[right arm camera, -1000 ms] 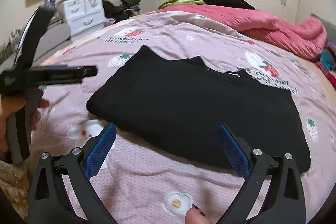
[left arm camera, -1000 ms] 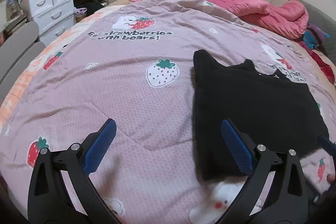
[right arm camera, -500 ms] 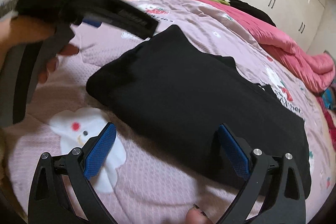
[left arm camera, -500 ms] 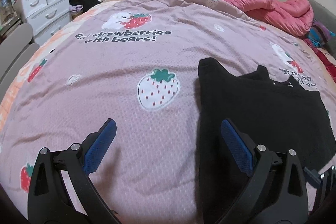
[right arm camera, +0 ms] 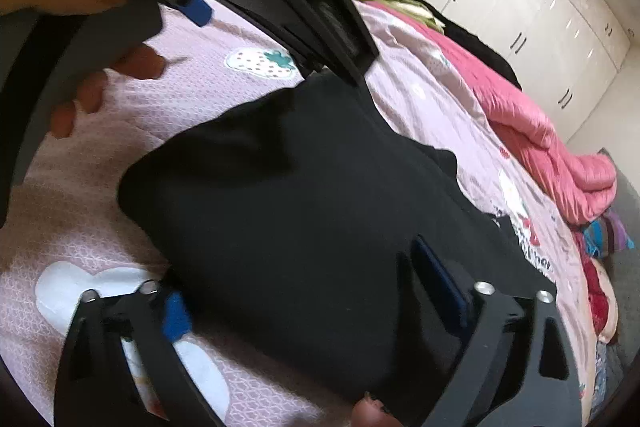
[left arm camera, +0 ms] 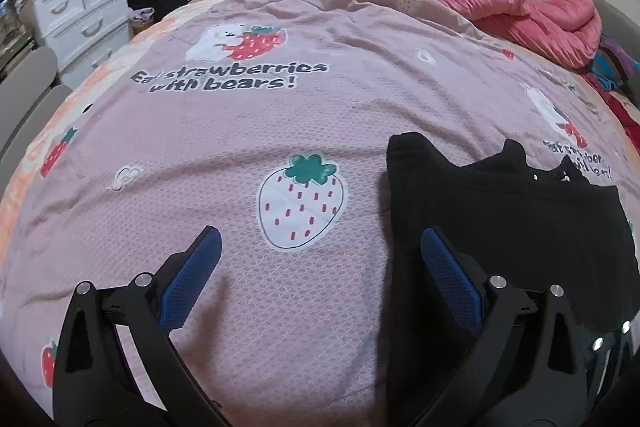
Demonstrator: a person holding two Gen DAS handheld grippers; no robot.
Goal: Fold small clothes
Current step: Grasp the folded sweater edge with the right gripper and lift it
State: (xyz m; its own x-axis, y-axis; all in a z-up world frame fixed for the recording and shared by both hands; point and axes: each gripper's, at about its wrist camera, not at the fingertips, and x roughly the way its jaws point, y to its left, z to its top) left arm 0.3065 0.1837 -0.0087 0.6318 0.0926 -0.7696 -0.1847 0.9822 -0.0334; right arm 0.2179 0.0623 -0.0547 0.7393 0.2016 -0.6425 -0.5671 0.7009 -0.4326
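1. Since a second ago both tongs have dropped closer to the bed, and the left tongs now fill the upper left of the right view, where they earlier stood small at the edge.
2. Left tongs (left arm camera: pixel 316 265) are spread wide and hold nothing; their left pad sits over bare quilt (left arm camera: pixel 240 131), their right pad over the left edge of the black garment (left arm camera: pixel 500 211).
3. Right tongs (right arm camera: pixel 316 301) are spread too, straddling the near edge of the garment (right arm camera: pixel 304 203), which bulges up between the pads; the view is blurred, so I cannot tell whether the pads touch the cloth.
4. The garment lies flat on the strawberry-print quilt, just right of a large printed strawberry (left arm camera: pixel 300 201).
5. A pink duvet (left arm camera: pixel 520 7) is heaped at the far side of the bed, and white drawers (left arm camera: pixel 80 11) stand left of it.
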